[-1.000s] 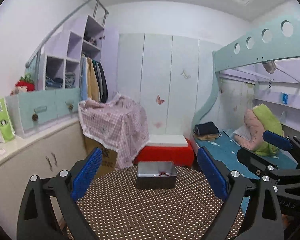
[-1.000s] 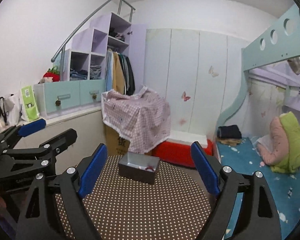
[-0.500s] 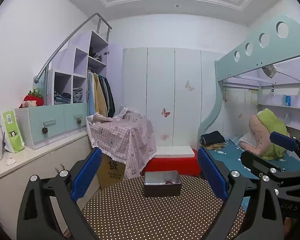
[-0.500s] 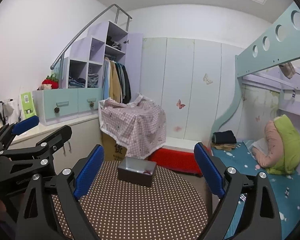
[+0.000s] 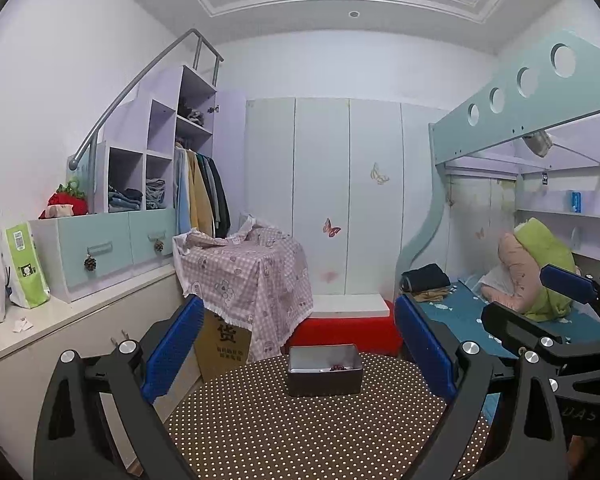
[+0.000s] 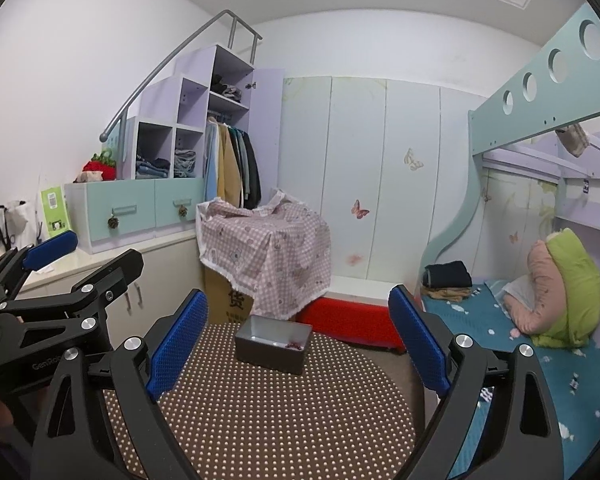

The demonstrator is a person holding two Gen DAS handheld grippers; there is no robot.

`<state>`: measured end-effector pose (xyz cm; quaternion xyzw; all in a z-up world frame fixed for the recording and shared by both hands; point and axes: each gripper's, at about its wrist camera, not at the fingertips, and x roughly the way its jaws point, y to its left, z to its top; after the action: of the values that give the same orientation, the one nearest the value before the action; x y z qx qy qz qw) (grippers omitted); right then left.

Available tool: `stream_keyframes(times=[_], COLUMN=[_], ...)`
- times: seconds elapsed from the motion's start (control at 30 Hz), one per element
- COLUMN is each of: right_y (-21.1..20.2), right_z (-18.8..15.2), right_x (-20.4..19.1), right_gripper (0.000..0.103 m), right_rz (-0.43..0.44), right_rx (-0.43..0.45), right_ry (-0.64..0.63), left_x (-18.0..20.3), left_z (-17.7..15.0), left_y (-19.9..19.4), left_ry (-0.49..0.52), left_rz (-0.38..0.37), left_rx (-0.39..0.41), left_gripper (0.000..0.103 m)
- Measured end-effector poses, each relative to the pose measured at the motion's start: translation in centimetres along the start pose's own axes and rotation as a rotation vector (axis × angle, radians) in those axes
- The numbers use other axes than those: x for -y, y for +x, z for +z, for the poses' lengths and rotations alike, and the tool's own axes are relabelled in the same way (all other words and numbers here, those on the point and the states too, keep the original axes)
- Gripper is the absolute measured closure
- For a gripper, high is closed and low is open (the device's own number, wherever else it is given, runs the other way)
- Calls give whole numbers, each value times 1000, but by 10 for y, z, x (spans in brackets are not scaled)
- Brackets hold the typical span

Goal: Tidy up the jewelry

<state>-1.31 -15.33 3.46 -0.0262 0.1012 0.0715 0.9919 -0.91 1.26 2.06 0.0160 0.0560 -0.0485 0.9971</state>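
A small dark grey metal box stands at the far side of a round table under a brown dotted cloth. Small red jewelry pieces lie inside it. My left gripper hovers open over the near part of the table, its blue pads wide apart with nothing between them. My right gripper is open too and holds nothing; the box sits well ahead of it. Each gripper shows in the other's view: the right gripper at the right edge, the left gripper at the left.
A low white cupboard counter with bags runs along the left. Beyond the table stand a cardboard box under a pink checked cloth and a red bench. A bunk bed with folded clothes and a pillow fills the right.
Both views have tipped upward, so more ceiling shows and the box sits lower in the pictures. The right gripper's pads stand slightly wider apart.
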Motion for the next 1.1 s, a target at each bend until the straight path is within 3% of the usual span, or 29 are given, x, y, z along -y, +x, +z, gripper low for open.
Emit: stream_keyframes(times=[1.1], right_y=[8], right_z=[-2], right_x=[3], right_gripper=[14], right_rz=[-1], right_rx=[-16], right_ry=[13], left_x=[2], left_z=[4], left_y=[18], left_ry=[1], left_rz=[-19], left_rx=[-16], left_gripper=[10])
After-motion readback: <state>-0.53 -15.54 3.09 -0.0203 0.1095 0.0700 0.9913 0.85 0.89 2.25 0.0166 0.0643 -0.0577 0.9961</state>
